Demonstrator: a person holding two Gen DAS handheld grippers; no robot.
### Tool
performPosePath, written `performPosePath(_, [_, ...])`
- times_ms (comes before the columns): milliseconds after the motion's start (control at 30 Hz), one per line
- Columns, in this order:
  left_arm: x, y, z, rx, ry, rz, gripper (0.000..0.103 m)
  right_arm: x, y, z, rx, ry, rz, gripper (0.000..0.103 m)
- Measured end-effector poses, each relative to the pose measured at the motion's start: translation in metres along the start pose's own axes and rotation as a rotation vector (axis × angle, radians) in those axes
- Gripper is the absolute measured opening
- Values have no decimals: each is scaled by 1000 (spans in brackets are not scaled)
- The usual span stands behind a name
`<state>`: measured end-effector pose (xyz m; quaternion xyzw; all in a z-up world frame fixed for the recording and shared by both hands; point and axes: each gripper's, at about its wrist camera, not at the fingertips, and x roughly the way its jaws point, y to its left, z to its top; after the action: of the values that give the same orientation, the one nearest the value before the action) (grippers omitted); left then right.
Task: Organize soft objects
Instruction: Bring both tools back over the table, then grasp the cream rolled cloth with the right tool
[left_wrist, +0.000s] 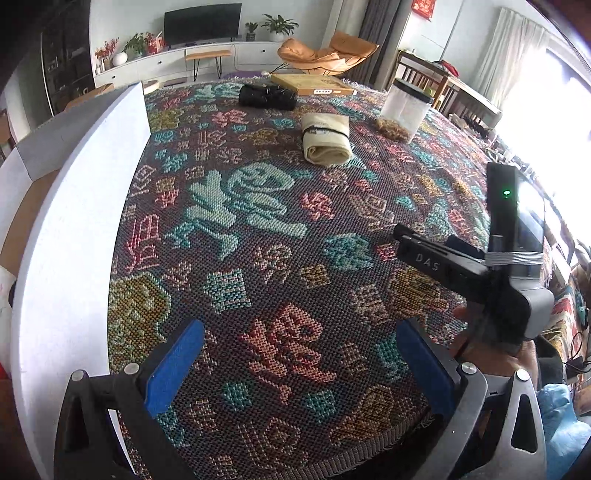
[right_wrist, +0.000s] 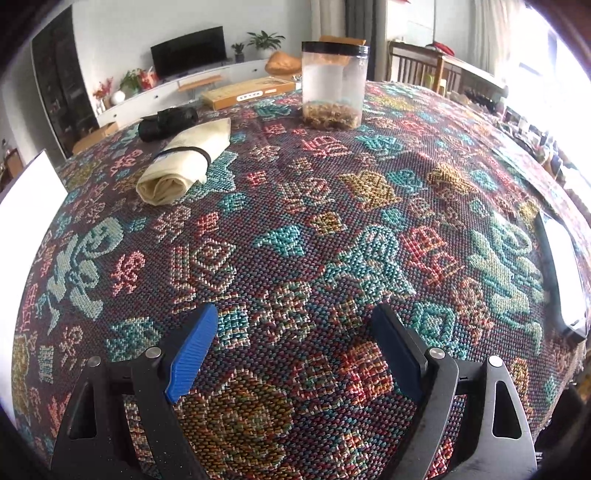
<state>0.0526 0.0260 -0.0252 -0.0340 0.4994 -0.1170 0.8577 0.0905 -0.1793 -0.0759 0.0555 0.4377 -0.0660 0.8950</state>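
A cream rolled cloth (left_wrist: 325, 139) bound by a black band lies on the patterned woven cloth-covered table (left_wrist: 258, 229); it also shows in the right wrist view (right_wrist: 184, 162). A black rolled soft item (left_wrist: 267, 96) lies behind it, also in the right wrist view (right_wrist: 167, 122). My left gripper (left_wrist: 299, 369) is open and empty near the front edge. My right gripper (right_wrist: 295, 347) is open and empty, well short of the cream roll. The right gripper's body (left_wrist: 480, 266) shows at the right of the left wrist view.
A clear jar with a black lid (left_wrist: 406, 107), brown fibres at its base, stands at the back right (right_wrist: 334, 83). A flat cardboard box (left_wrist: 314, 84) lies at the far edge. A white board (left_wrist: 74, 206) stands at the left. A phone (right_wrist: 563, 266) lies at the right.
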Motion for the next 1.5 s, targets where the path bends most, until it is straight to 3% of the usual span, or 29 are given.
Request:
performPosePath(233, [33, 14, 3, -41, 48, 55, 103, 2, 3, -1, -17, 7, -10, 90])
performPosePath(500, [52, 33, 27, -67, 1, 145, 103, 2, 5, -2, -31, 16, -4, 93])
performPosePath(633, [66, 55, 29, -108, 34, 172, 103, 2, 5, -3, -32, 16, -4, 93])
performPosePath(767, [64, 51, 13, -2, -55, 211, 103, 2, 6, -1, -48, 30, -4, 93])
performPosePath(867, [61, 52, 9, -8, -83, 208, 103, -2, 10, 20, -61, 20, 65, 91])
performPosePath(967, [61, 53, 9, -13, -87, 212, 103, -4, 32, 65, -97, 1, 119, 91])
performPosePath(1067, [61, 52, 9, -15, -90, 212, 103, 22, 69, 112, -131, 99, 180, 91])
performPosePath(1167, [60, 52, 9, -15, -91, 212, 103, 65, 102, 133, -162, 219, 134, 91])
performPosePath(1267, [61, 52, 9, -15, -92, 213, 103, 104, 113, 131, -198, 298, 80, 90])
performPosePath(1300, [61, 52, 9, -15, -92, 212, 103, 103, 113, 129, -218, 262, 86, 88])
performPosePath(1333, [61, 52, 9, -15, -92, 212, 103, 99, 112, 128, -242, 222, 94, 66])
performPosePath(1367, [61, 52, 8, -15, -92, 213, 103, 94, 109, 126, -256, 197, 107, 54])
performPosePath(1433, [60, 52, 8, -16, -93, 214, 103, 79, 95, 123, -243, 172, 129, 46])
performPosePath(1500, [61, 52, 9, -17, -93, 215, 103, 59, 75, 117, -233, 129, 127, 46])
